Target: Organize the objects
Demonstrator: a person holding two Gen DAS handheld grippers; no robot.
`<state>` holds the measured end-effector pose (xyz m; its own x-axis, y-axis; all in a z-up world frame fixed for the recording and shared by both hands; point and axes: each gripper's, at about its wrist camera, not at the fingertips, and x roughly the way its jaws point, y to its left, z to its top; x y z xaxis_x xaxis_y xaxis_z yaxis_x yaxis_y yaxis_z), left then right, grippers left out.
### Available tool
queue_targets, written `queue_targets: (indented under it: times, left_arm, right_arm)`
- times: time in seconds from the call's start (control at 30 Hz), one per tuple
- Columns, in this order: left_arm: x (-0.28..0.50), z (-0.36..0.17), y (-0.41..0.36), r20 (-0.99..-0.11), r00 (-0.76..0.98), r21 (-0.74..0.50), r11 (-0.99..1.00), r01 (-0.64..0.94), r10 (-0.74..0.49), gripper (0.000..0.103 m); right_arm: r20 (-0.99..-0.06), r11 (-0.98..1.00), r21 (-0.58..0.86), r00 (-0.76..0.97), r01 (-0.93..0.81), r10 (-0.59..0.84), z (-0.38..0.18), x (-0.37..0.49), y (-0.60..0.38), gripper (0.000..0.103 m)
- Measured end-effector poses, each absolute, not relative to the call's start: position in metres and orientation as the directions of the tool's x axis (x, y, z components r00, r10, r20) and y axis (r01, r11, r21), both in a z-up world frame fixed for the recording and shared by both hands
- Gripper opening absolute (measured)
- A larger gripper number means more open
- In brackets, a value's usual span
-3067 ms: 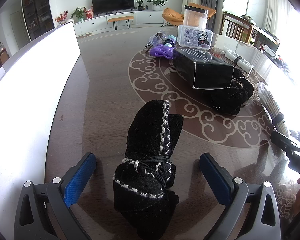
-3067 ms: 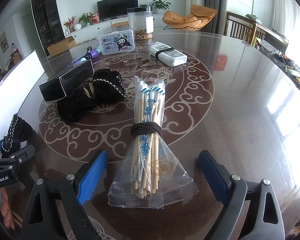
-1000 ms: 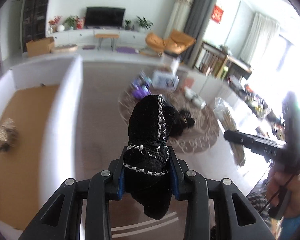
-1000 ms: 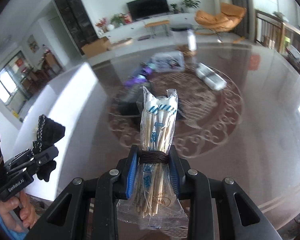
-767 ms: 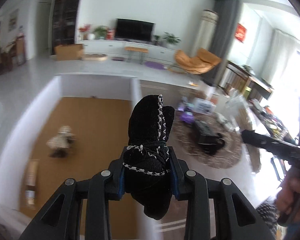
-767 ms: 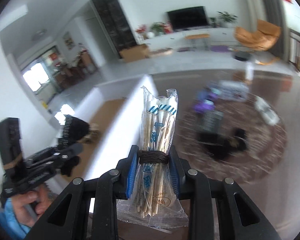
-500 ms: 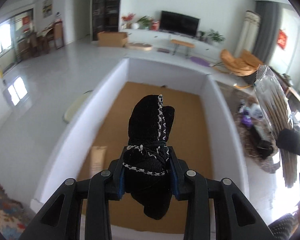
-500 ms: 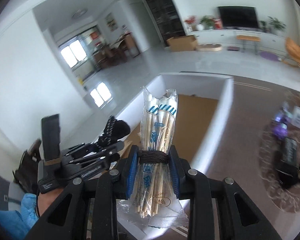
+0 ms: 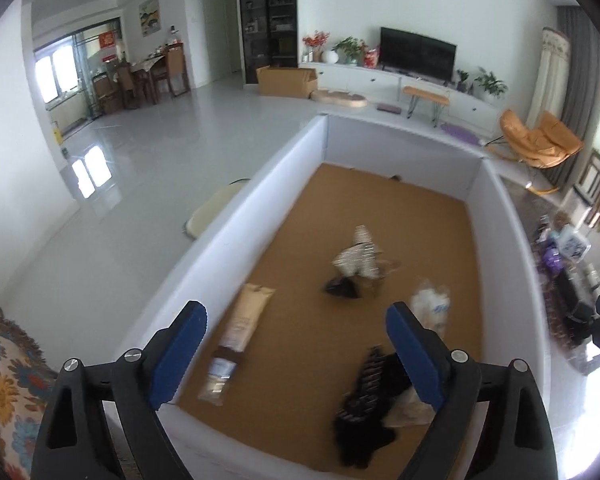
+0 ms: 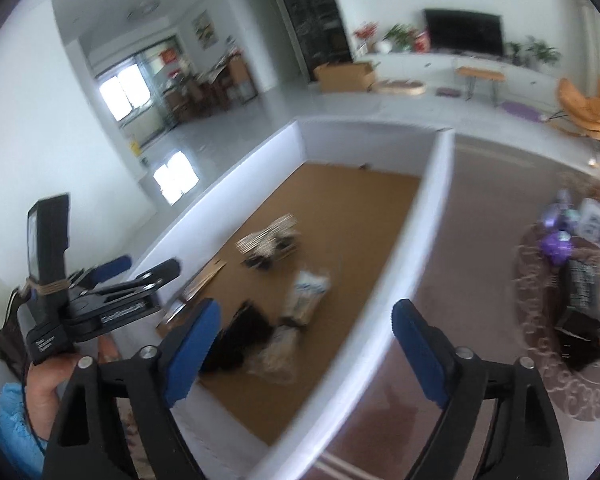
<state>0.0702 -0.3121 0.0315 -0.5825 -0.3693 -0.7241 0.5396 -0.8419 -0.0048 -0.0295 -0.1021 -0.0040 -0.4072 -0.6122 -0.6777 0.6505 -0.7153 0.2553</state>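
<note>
Both grippers hang over a white-walled box (image 9: 228, 240) with a brown floor. My left gripper (image 9: 294, 314) has its jaws opening wide and nothing lies between them. The black knitted bundle (image 9: 364, 420) lies blurred on the box floor below its right finger. My right gripper (image 10: 307, 309) also has its jaws opening, with nothing between them. Beneath it, in the box (image 10: 420, 232), the bagged chopstick bundle (image 10: 306, 292) sits next to the black bundle (image 10: 240, 336). The chopstick bag (image 9: 432, 308) also shows in the left wrist view. A hand holds the left gripper (image 10: 146, 266) at the left.
A brown paper pack (image 9: 242, 324) and a pale patterned bundle (image 9: 358, 262) also lie in the box. Right of the box, the dark table holds a black box (image 10: 584, 288) and a purple item (image 10: 556, 244). A patterned cushion (image 9: 4, 380) sits at the lower left.
Both grippers went from shut on their loads to open. The black bundle and the chopstick bag left the jaws and now lie in the box. The right gripper shifted slightly.
</note>
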Motion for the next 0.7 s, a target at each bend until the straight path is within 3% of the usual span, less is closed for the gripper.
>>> queue_targets:
  times: [0.17, 0.47, 0.57, 0.7]
  left_arm:
    - [0.05, 0.051, -0.237, -0.69, -0.689, -0.065, -0.928, 0.367, -0.224, 0.092]
    - [0.024, 0.052, -0.072, -0.713, -0.686, -0.137, -0.988, -0.064, 0.144, 0.093]
    - [0.006, 0.03, -0.029, -0.745, -0.639, -0.139, -0.981, -0.132, 0.192, 0.093]
    - [-0.031, -0.023, 0.002, -0.784, -0.599, -0.105, -0.986, -0.128, 0.162, 0.093]
  right_arm:
    - [-0.648, -0.855, 0.184, -0.594, 0.484, -0.477, -0.01, -0.062, -0.018, 0.099]
    - [-0.758, -0.991, 0.123, -0.649, -0.052, -0.06, -0.097, -0.088, 0.188, 0.099]
    - [-0.78, -0.976, 0.128, -0.625, -0.177, 0.011, -0.113, -0.082, 0.229, 0.099]
    - [-0.761, -0.941, 0.204, -0.648, -0.27, 0.02, -0.11, -0.079, 0.259, 0.099]
